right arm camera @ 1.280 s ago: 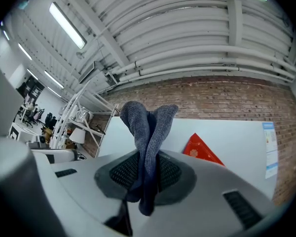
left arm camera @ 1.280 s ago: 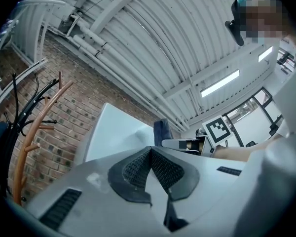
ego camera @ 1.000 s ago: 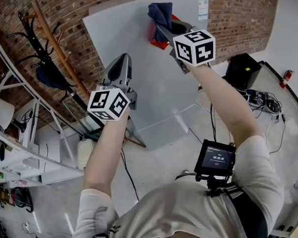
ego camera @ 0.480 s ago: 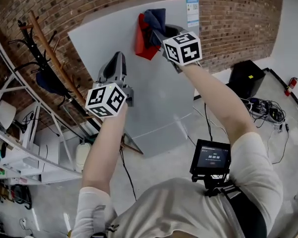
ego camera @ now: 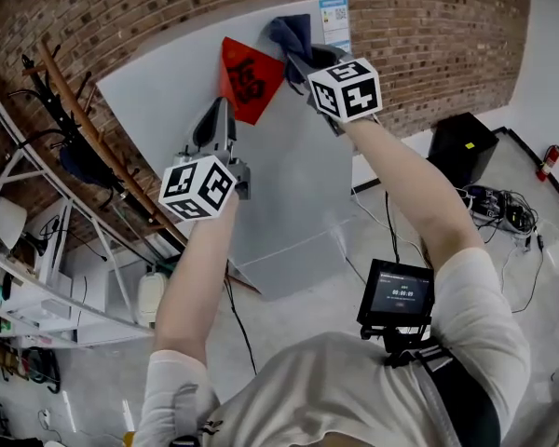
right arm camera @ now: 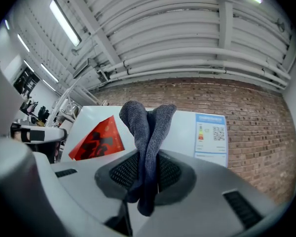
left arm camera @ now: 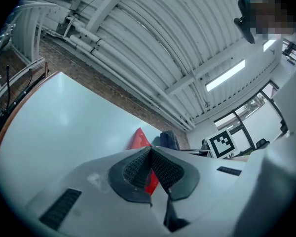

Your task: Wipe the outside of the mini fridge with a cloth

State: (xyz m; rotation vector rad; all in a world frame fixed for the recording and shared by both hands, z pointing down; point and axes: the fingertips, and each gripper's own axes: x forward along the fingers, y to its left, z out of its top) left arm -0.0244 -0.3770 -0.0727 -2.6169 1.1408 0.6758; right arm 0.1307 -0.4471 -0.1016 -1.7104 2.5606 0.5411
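Grey-blue cloth [ego camera: 292, 32], head view: bunched at the tip of the right gripper [ego camera: 303, 56], high on the pale front of the mini fridge [ego camera: 158, 101], between a red diamond sticker [ego camera: 249, 80] and an energy label [ego camera: 335, 19]; whether it pressed on the surface could not be told from there.
Mini fridge, head view: stood against a brick wall [ego camera: 429, 26], its white face within reach of both arms.
Left gripper [ego camera: 219, 112], head view: raised close to the fridge face, just below the sticker, carrying nothing.
Left gripper view, jaws: together, pad against pad, with nothing between them; the red sticker showed just past their tips, on the fridge beyond.
Right gripper view, jaws: clamped on a fold of the cloth, two lobes standing up past the tips and a short tail hanging below; the sticker lay to one side of it, the label to the other.
Step in hand: judged as wiping the upper part of the fridge front, with the band between sticker and label under the cloth.
Next move: likely called for pressing the cloth flat against the door and sweeping it across or down, skirting the sticker's edge so it would not lift, with a grip firm enough that the fold would not slip out.
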